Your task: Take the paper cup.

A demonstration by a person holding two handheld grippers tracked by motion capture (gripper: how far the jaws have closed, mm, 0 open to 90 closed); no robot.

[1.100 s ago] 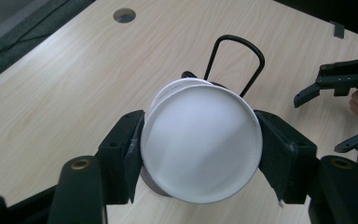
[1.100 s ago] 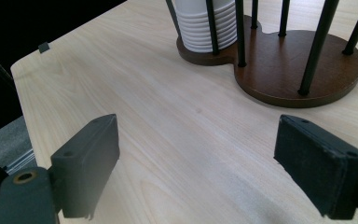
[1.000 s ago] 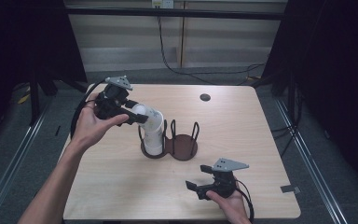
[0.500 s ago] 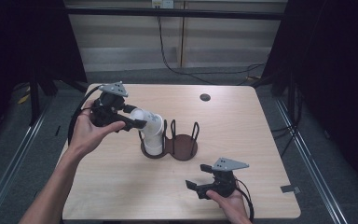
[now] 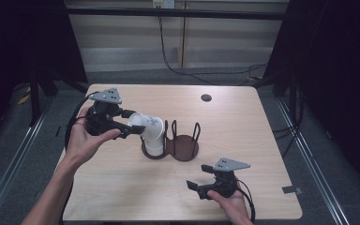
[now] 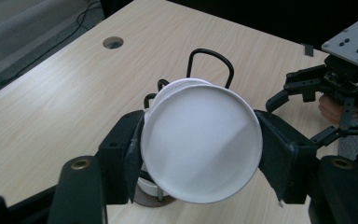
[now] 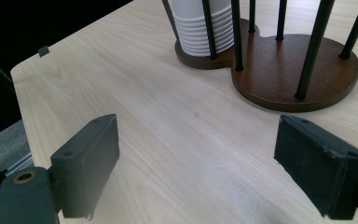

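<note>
My left gripper is shut on a white paper cup, one pad on each side, and holds it tilted on its side with the bottom towards the gripper's camera. The cup hangs just above a stack of white cups that stands in the left ring of a brown wire cup holder. My right gripper rests open near the table's front edge. Nothing lies between its pads; ahead of them are the stack and the holder base.
The holder's right ring holds no cup. A small round hole sits in the light wooden table at the back. A dark floor and rails lie past the table's edges on both sides.
My left gripper has drawn to the left and a little nearer the person with the cup, which now tilts further off the stack. The right gripper has kept still.
</note>
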